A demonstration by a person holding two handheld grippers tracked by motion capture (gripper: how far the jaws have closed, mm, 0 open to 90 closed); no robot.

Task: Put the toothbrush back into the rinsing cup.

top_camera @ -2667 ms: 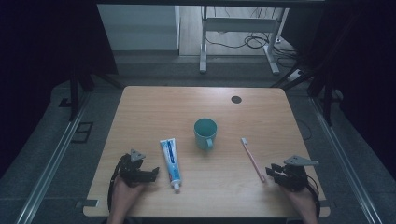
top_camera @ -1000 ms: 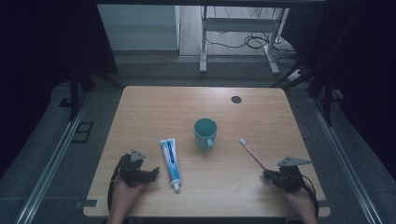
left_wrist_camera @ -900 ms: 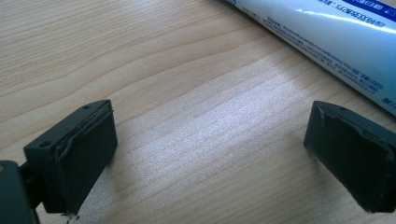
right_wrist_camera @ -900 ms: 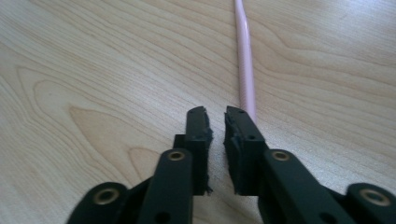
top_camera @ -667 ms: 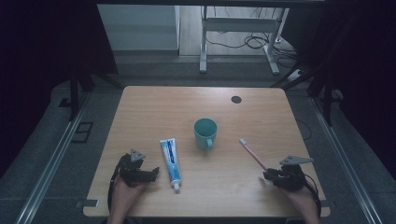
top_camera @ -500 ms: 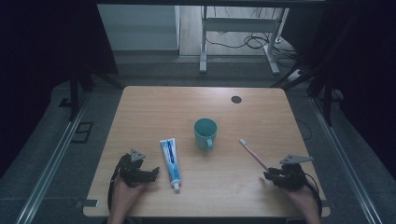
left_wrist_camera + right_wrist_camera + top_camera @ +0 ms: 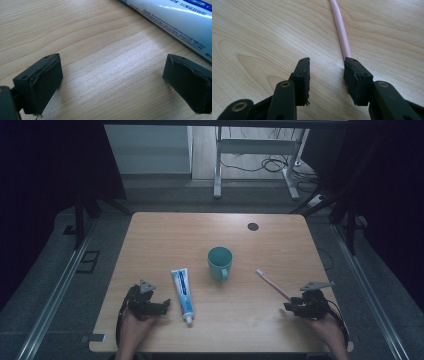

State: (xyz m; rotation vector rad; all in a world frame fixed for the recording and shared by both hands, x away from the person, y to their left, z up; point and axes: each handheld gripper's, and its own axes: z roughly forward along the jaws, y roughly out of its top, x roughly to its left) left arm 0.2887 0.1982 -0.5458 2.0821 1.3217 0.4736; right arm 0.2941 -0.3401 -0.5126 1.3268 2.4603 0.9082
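A pink toothbrush [image 7: 272, 285] lies slanted on the table, right of a teal cup [image 7: 220, 261]. My right gripper [image 7: 289, 309] rests at the handle's near end. Its jaws have just been opening. In the right gripper view they [image 7: 327, 67] stand apart over bare wood, and the toothbrush [image 7: 340, 30] ends right at the tip of the right jaw, not between the pads. A blue-and-white toothpaste tube [image 7: 182, 287] lies left of the cup. My left gripper [image 7: 164, 306] sits beside it, wide open [image 7: 112, 75], with the tube [image 7: 175, 17] past its right jaw.
The wooden table [image 7: 165, 235] has a small black disc [image 7: 253, 226] near its far edge. Both hands rest close to the near edge. Dark floor, rails and a metal frame surround the table.
My right gripper has shifted a little left to the toothbrush's near end, and the handle now lies at a slightly different slant. The left gripper, tube and cup have stayed put.
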